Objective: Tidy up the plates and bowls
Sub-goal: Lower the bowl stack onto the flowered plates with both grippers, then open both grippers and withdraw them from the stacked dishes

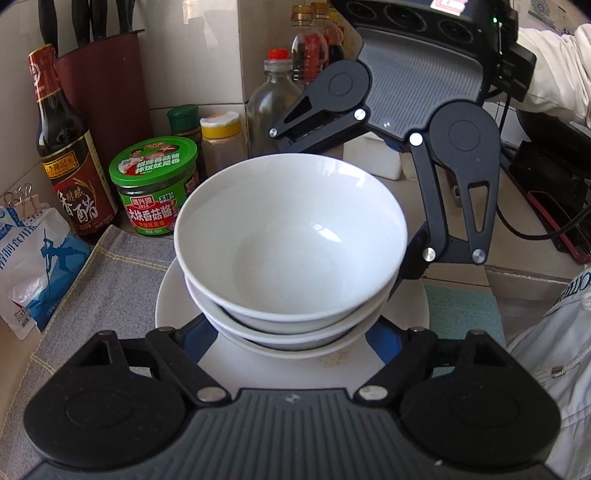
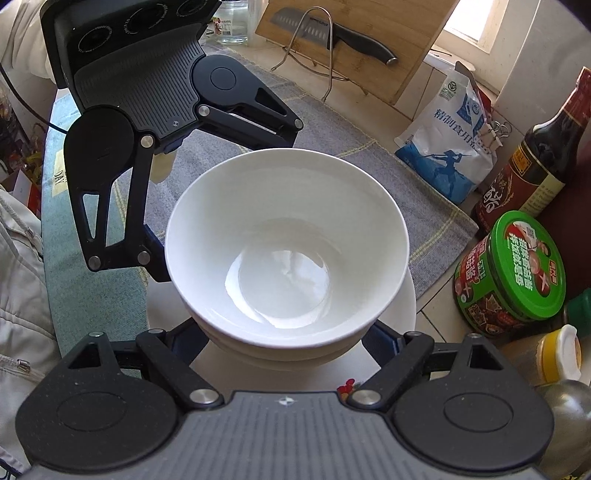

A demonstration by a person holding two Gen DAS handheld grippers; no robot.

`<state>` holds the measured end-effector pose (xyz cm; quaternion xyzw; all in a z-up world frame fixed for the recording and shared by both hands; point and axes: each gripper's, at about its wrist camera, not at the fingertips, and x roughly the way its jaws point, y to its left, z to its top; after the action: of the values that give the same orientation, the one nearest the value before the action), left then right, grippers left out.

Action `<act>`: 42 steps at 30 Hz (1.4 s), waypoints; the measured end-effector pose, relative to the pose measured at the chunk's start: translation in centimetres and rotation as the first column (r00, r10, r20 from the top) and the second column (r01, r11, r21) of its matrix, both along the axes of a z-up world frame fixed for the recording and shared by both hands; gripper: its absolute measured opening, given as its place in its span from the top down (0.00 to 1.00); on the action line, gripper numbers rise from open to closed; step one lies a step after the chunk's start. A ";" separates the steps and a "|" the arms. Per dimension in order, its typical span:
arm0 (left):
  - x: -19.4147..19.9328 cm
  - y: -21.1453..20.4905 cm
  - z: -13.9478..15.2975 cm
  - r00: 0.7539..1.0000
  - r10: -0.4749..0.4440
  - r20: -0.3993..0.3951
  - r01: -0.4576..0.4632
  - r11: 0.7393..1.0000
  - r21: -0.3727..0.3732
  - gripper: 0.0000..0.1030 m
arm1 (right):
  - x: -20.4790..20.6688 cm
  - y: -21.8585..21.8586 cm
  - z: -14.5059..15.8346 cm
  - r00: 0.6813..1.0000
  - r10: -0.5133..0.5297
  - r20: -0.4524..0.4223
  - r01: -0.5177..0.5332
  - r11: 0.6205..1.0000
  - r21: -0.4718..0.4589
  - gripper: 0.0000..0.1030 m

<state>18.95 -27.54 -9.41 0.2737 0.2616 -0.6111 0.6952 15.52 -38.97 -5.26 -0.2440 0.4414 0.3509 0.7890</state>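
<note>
Centre of both views: a stack of white bowls (image 1: pixel 291 236) nested one inside another and resting on a white plate (image 1: pixel 173 295), which lies on a grey checked cloth (image 1: pixel 110 273).

Left wrist view: the left gripper (image 1: pixel 295 332) fills the lower edge, its two fingers reaching to either side of the lowest bowls. The fingertips are hidden under the bowl walls, so whether they press on the stack cannot be told. The right gripper (image 1: pixel 343 206) enters from the upper right and straddles the far side of the stack in the same way.

Right wrist view: the right gripper (image 2: pixel 284 332) occupies the lower edge, fingers spread moderately around the bowls (image 2: pixel 288 243); contact cannot be told. The left gripper (image 2: pixel 229 206) comes in from the upper left.

Surroundings: a dark vinegar bottle (image 1: pixel 66 155) and a green-lidded jar (image 1: pixel 155 184) at left in the left view; a salt bag (image 2: pixel 447 147) at upper right and a knife (image 2: pixel 332 33) along the top in the right view.
</note>
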 end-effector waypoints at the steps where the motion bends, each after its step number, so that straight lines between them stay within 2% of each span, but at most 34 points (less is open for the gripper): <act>1: 0.1 0.0 0.0 1.000 0.001 -0.002 -0.001 1.000 -0.002 0.16 | 0.0 0.0 0.0 1.000 -0.001 0.002 0.001 1.000 0.000 0.11; 4: 0.0 0.3 -0.1 1.000 0.010 -0.005 -0.010 1.000 -0.009 0.16 | -0.1 -0.1 0.1 1.000 -0.001 0.015 0.001 1.000 -0.002 0.11; 7: -0.4 0.3 -0.2 0.999 0.040 0.024 -0.040 0.999 0.003 0.05 | -0.3 0.1 0.2 1.000 0.001 0.016 -0.001 1.000 -0.005 0.04; 11: -0.8 1.3 -0.1 0.997 0.077 0.023 -0.077 0.997 -0.014 0.05 | -0.7 0.2 0.4 0.999 -0.030 0.034 0.030 0.999 -0.014 0.00; 16: -2.8 4.6 0.9 0.984 0.147 0.104 -0.133 0.983 -0.127 0.03 | -2.0 0.6 0.6 0.987 -0.145 0.068 0.148 0.988 -0.050 0.00; 20: -4.8 8.0 2.4 0.956 0.232 0.177 -0.183 0.949 -0.256 0.01 | -4.1 1.9 1.6 0.953 -0.281 0.114 0.290 0.955 -0.066 0.00; 22: -6.0 10.0 3.3 0.942 0.274 0.196 -0.201 0.924 -0.327 0.01 | -5.4 3.0 2.2 0.924 -0.351 0.154 0.365 0.928 -0.077 0.00; 25: -7.3 12.1 4.4 0.924 0.325 0.200 -0.231 0.894 -0.385 0.01 | -6.8 4.8 2.9 0.876 -0.440 0.197 0.460 0.885 -0.069 0.00; 28: -8.3 13.6 4.7 0.920 0.338 0.198 -0.237 0.883 -0.406 0.01 | -7.9 6.6 3.2 0.784 -0.580 0.222 0.599 0.800 -0.025 0.00; 31: -9.4 15.0 5.3 0.905 0.384 0.182 -0.278 0.859 -0.429 0.00 | -9.1 7.8 3.4 0.654 -0.728 0.205 0.737 0.675 0.044 0.00; 33: -9.7 15.3 5.8 0.883 0.441 0.162 -0.350 0.847 -0.401 0.01 | -10.4 8.8 3.6 0.522 -0.830 0.198 0.835 0.545 0.081 0.00; 35: -9.5 15.2 6.2 0.856 0.505 0.113 -0.447 0.832 -0.329 0.01 | -11.2 9.5 3.9 0.387 -0.905 0.175 0.906 0.409 0.113 0.00; 37: -9.2 15.8 6.8 0.841 0.540 0.044 -0.506 0.812 -0.289 0.01 | -12.4 10.2 4.2 0.271 -0.953 0.139 0.941 0.292 0.169 0.00; 39: -9.0 16.3 7.4 0.810 0.587 0.002 -0.565 0.781 -0.266 0.01 | -13.4 11.2 4.7 0.203 -0.972 0.116 0.950 0.225 0.216 0.00; 40: -8.8 16.6 7.5 0.786 0.618 -0.010 -0.600 0.760 -0.249 0.01 | -13.9 11.6 4.9 0.178 -0.977 0.114 0.952 0.200 0.231 0.00; 42: -8.6 16.6 7.8 0.758 0.652 -0.007 -0.637 0.739 -0.220 0.01 | -14.7 12.6 5.5 0.146 -0.981 0.125 0.952 0.174 0.253 0.00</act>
<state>10.38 -10.89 -1.64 0.1132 0.2497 -0.3466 0.8970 0.79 -26.40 0.26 0.0970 0.3660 -0.2472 0.8919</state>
